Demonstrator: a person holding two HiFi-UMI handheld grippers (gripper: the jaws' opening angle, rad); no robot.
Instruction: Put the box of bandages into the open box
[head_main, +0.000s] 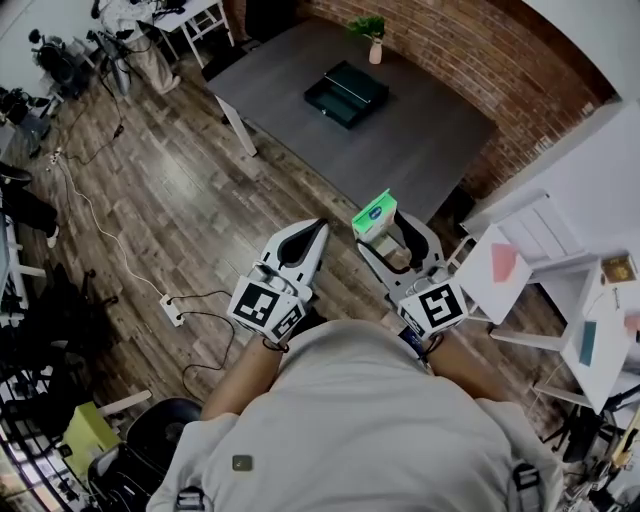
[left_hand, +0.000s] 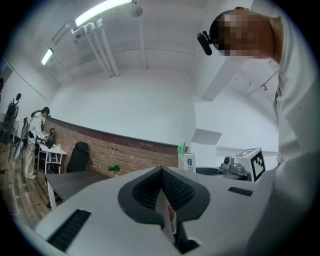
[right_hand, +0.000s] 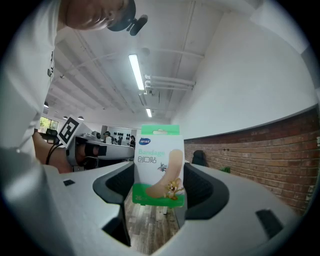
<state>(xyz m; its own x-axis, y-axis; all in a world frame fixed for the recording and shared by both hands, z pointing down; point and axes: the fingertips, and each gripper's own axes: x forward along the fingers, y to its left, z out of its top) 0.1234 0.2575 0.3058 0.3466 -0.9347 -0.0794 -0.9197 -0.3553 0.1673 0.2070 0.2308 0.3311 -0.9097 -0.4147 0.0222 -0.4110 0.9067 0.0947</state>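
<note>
Bandage box (right_hand: 159, 165): small white-and-green card carton with a cartoon plaster printed on it. It is upright in the right-hand tool, up in the air and well short of the table.
Handling: I judge it light and thin-walled, stiff enough to hold but easy to crush. The glossy faces may slip. The side edges, low down, are the best hold; the green hang-tab at the top looks flimsy.
Left gripper (head_main: 318, 228): white two-jaw tool with its jaws closed together and nothing between them.
Open box (head_main: 345, 93): dark teal shallow case with its lid up, lying on the grey rectangular table (head_main: 420, 140), far from both tools.
Right gripper (head_main: 388, 238): white two-jaw tool, jaws narrowed onto the carton's two sides.
Hard to make out: the case's inside is too small and dark to read. The carton's back and bottom edge are hidden. Neither gripper view shows the case.
</note>
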